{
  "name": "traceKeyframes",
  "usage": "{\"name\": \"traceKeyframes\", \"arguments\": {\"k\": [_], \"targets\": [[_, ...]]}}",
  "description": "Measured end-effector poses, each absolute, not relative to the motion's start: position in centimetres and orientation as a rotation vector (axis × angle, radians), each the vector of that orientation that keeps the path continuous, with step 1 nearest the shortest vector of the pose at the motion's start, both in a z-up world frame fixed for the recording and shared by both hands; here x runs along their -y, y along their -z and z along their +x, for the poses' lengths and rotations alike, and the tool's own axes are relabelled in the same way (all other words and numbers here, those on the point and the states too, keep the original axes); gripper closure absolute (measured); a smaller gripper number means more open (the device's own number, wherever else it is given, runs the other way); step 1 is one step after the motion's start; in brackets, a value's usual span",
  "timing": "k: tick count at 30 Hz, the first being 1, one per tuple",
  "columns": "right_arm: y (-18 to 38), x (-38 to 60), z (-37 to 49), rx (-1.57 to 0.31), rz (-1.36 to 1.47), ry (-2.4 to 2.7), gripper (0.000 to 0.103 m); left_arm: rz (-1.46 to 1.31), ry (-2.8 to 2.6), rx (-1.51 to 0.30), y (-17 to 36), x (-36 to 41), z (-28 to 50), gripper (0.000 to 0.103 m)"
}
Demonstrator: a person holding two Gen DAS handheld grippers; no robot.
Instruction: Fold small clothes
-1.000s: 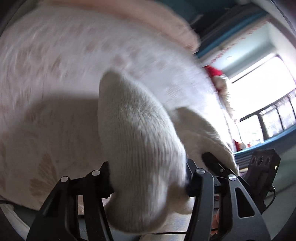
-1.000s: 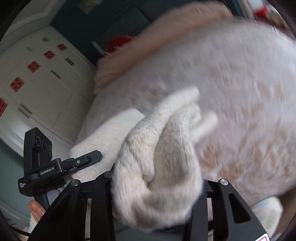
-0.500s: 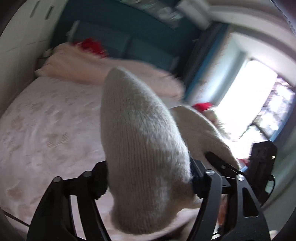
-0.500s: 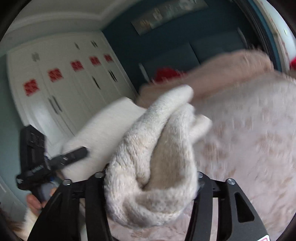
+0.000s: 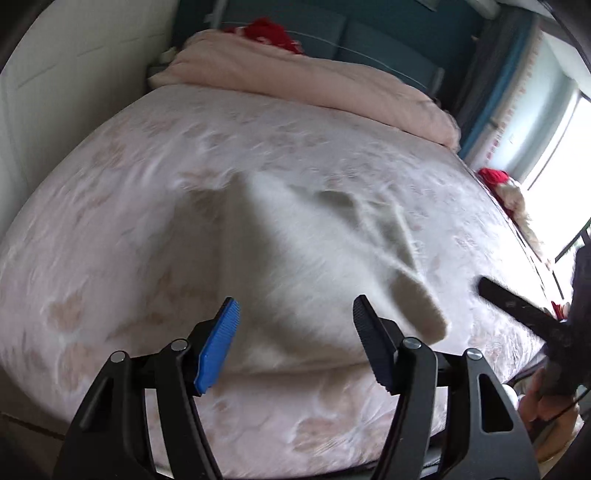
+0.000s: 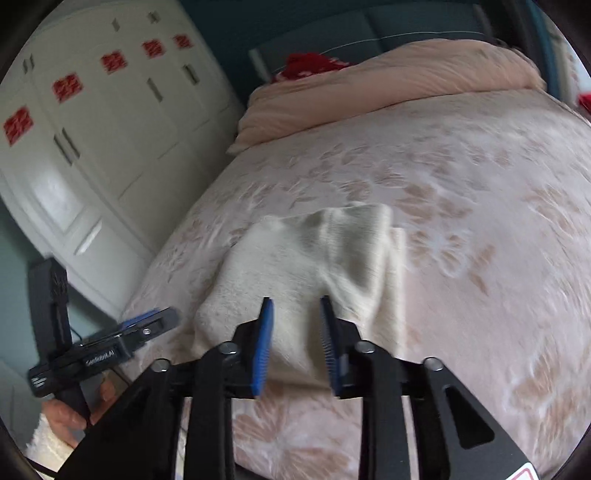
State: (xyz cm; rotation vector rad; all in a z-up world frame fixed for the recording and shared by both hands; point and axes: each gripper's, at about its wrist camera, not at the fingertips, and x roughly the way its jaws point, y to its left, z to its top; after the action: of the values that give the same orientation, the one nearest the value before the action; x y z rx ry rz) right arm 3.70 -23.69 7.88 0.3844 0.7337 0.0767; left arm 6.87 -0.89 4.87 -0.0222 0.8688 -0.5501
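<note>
A small white knitted garment [image 5: 314, 266] lies loosely spread on the pink flowered bedspread [image 5: 110, 221], near the bed's front edge. My left gripper [image 5: 295, 301] hovers just short of it, jaws wide but closing, nothing between the pads. In the right wrist view the same garment [image 6: 288, 266] lies just beyond my right gripper [image 6: 295, 300]. Its jaws are closing to a narrow gap and the pads press on nothing. One of the right gripper's fingers [image 5: 506, 301] shows at the left view's right edge. The left gripper's fingers [image 6: 147, 321] show at lower left.
A rolled pink duvet [image 5: 314, 85] lies across the head of the bed with a red item [image 5: 269, 31] behind it. White wardrobe doors [image 6: 92, 140] stand left of the bed, a window [image 5: 576, 147] to the right. A hand [image 6: 66, 417] holds the left gripper.
Both grippers have let go of the white garment, which has dropped and spread out on the bedspread. Both have drawn back from it, and the right jaws have narrowed.
</note>
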Motion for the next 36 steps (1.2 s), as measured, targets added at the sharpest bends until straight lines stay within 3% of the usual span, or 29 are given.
{"name": "traceKeyframes", "arguments": {"k": [2, 4, 6, 11, 14, 18, 22, 28, 36], "targets": [[-5.7, 22.8, 5.2, -0.802, 0.345, -0.057, 0.09, 0.026, 0.531, -0.9, -3.3, 2.5, 8.0, 0.037], [-1.4, 23.2, 6.7, -0.931, 0.334, -0.002, 0.103, 0.093, 0.469, -0.976, -0.3, 4.3, 9.2, 0.038], [2.0, 23.7, 7.1, -0.98, 0.331, 0.016, 0.103, 0.142, 0.434, -0.983, 1.6, 5.1, 9.4, 0.035], [0.8, 22.5, 6.8, -0.945, 0.279, 0.037, 0.103, 0.227, 0.409, -0.932, 1.9, 5.7, 8.0, 0.029], [-1.8, 22.1, 5.4, -0.873, 0.257, 0.039, 0.093, 0.122, 0.415, -0.955, 0.1, 4.1, 7.8, 0.029], [-4.6, 21.9, 1.5, -0.762, 0.209, 0.123, 0.046, 0.083, 0.349, -0.895, -2.5, 2.4, 5.0, 0.028], [-5.3, 21.6, -1.5, -0.709, 0.152, 0.216, 0.023, 0.138, 0.306, -0.836, -3.8, 1.9, 2.1, 0.016], [-4.6, 21.3, -4.5, -0.699, 0.192, 0.287, 0.017, 0.159, 0.329, -0.817, -3.6, 2.4, -0.9, 0.015], [-2.5, 21.0, -7.7, -0.7, 0.21, 0.327, 0.017, 0.189, 0.295, -0.741, -1.6, 2.7, -3.8, 0.015]]}}
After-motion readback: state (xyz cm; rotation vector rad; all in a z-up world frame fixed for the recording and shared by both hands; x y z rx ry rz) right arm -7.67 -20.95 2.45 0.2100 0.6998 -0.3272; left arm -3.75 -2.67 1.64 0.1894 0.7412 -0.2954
